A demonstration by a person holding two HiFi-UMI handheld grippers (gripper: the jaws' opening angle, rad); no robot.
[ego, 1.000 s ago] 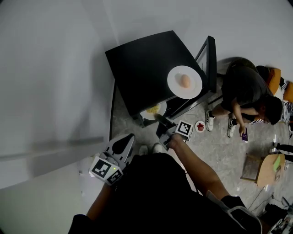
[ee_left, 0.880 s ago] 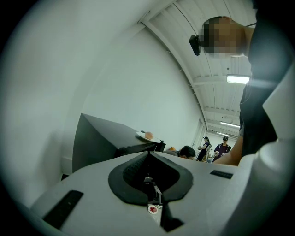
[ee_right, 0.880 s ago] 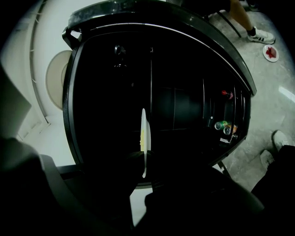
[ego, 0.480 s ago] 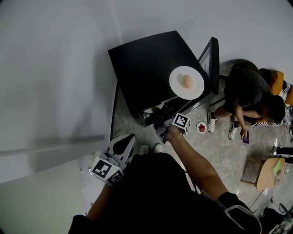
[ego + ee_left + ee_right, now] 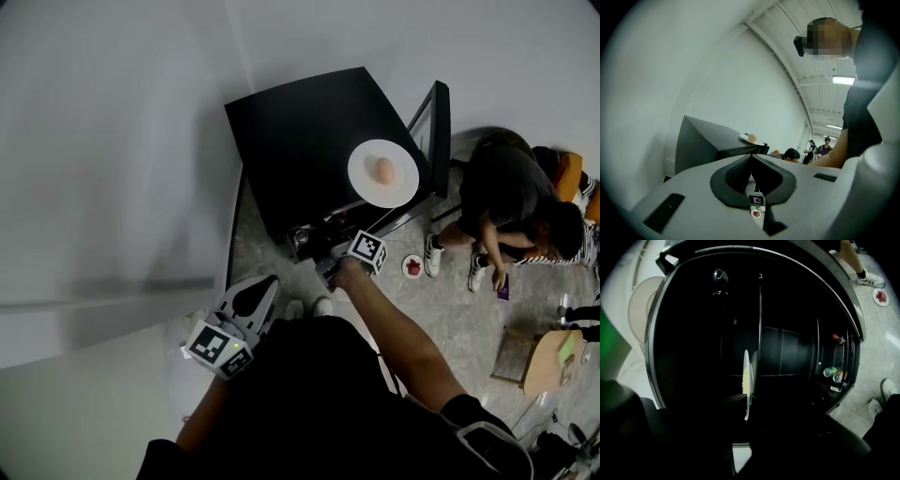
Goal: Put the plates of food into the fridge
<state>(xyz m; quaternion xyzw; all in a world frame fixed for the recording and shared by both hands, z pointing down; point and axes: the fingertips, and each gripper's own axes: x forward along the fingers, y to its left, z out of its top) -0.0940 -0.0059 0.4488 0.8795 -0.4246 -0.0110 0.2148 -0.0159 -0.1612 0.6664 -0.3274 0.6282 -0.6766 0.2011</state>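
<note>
The jaws of our right gripper (image 5: 746, 405) clamp the rim of a white plate (image 5: 746, 369), edge-on at the centre of the right gripper view, inside the dark fridge (image 5: 797, 348). We judge this the placing step; next it needs a level shelf beneath before we let go. The thin plate carries yellow food. A second plate (image 5: 382, 172) sits on the fridge top, right of centre in the head view. The jaws of our left gripper (image 5: 751, 161) meet on nothing.
</note>
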